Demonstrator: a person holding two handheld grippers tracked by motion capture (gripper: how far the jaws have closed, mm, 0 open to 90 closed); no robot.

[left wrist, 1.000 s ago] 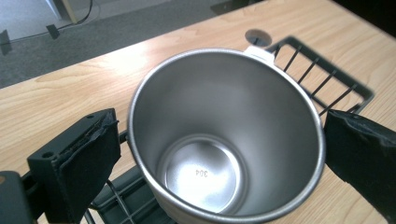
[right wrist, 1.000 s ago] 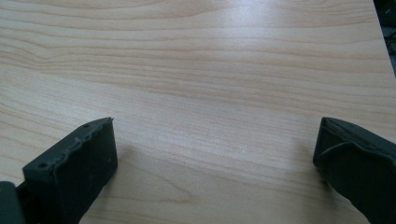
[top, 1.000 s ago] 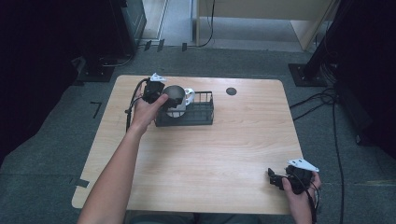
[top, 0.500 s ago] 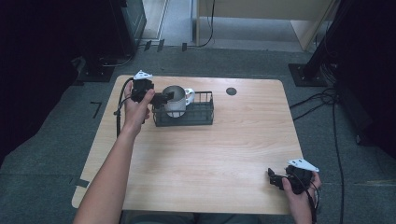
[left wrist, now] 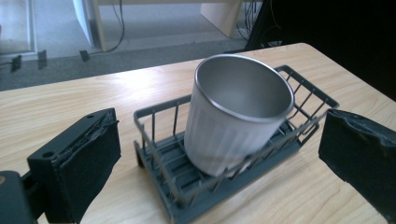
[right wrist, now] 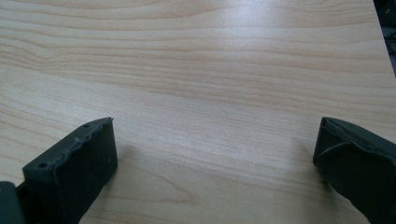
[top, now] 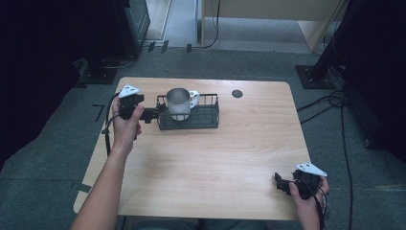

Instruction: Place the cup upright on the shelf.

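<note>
Pale wood grain covers the bench, on which a dark wire rack is set toward the far side, left of centre. A steel mug with a white handle is seen standing in the left end of the rack; in the left gripper view the mug is tilted, its base on the rack's slatted floor and its open mouth turned up. The left tool is held just beside the rack's left end, its jaws spread wide — in its own view the two padded jaws are seen well apart, one on each side of the rack, touching neither rack nor mug. The left hand is wrapped around the tool's body, a cable trailing from it.

The right tool is held at the near right corner of the bench, well apart from the rack. Its jaws are also spread wide, with bare bench between them — nothing is gripped.
</note>
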